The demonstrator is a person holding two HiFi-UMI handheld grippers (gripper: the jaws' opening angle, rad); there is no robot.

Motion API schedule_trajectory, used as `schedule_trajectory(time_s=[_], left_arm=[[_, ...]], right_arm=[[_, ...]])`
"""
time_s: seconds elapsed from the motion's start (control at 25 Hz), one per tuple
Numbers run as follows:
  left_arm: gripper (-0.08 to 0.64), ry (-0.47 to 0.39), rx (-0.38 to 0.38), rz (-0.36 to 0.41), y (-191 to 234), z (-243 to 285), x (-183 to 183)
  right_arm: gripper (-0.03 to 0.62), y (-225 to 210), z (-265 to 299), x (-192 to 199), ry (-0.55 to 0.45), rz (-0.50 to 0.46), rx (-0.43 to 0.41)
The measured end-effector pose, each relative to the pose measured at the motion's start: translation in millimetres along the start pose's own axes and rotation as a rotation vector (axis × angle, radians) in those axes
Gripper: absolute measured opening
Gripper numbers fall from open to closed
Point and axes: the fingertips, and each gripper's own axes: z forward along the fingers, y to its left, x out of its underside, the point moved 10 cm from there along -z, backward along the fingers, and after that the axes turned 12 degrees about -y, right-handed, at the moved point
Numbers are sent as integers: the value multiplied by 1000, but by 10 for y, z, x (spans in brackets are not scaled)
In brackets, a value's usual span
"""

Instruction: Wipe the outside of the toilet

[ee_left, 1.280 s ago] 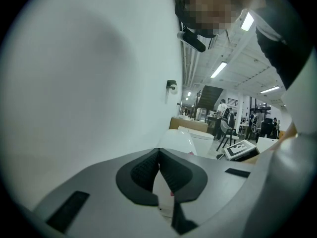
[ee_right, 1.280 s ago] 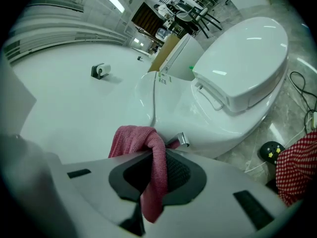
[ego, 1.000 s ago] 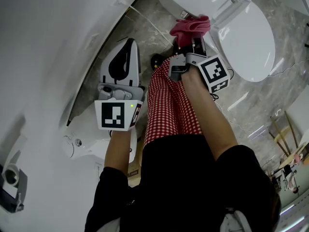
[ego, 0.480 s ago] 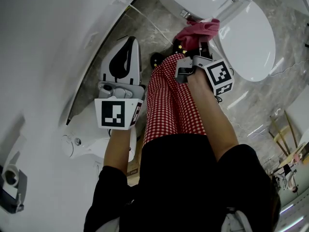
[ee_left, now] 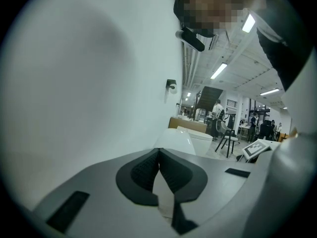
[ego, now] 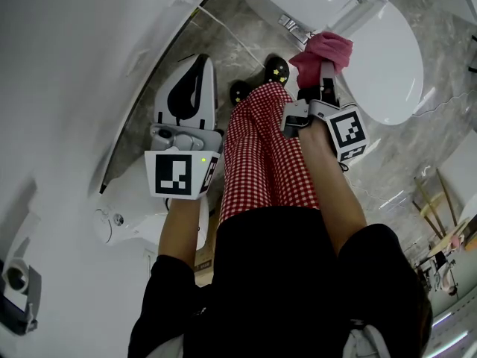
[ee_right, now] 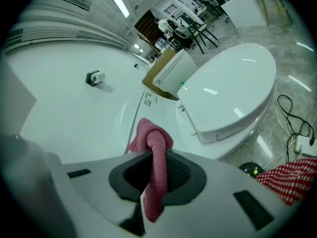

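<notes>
Two tools: the right tool (ee_right: pixel 156 171) pinches a pink cloth (ee_right: pixel 153 148), with the toilet (ee_right: pixel 233 90) just ahead and to its right, perhaps touching; the left tool (ee_left: pixel 159 175) is closed on nothing. Rubbing hard could drag the thinly held cloth free.

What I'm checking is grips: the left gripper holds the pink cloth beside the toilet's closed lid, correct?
No: the right gripper holds the pink cloth, pinched in it in the right gripper view, beside the toilet's closed lid. The left gripper is shut, empty.
</notes>
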Motion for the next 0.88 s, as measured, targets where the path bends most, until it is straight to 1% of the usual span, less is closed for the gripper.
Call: schedule_trajectory(time_s=[0.12,0.2,0.32,0.52,0.6,0.72,0.88], left_arm=[[9,-4,-10,0,36,-31,4],[9,-6,-19,-2,63,-61,2],[9,-8,-32,-6,107,-102,0],[9,-14,-68,-16,185,-188,16],[9,-15,-81,-20,214,-220,20],[9,-18,-99,-19,268,-266,21],[9,-12,-132,-17,368,-362,39]], right_arm=[[55,163,-94,-3,29,-54,-65],[55,303,-147,31,55,-85,-131],[55,513,-190,127,88,-91,-232],[55,830,-240,366,169,-93,-366],[55,911,-234,490,205,-90,-404],[55,986,-155,710,254,-80,-439],[55,1041,57,1022,304,-116,-481]])
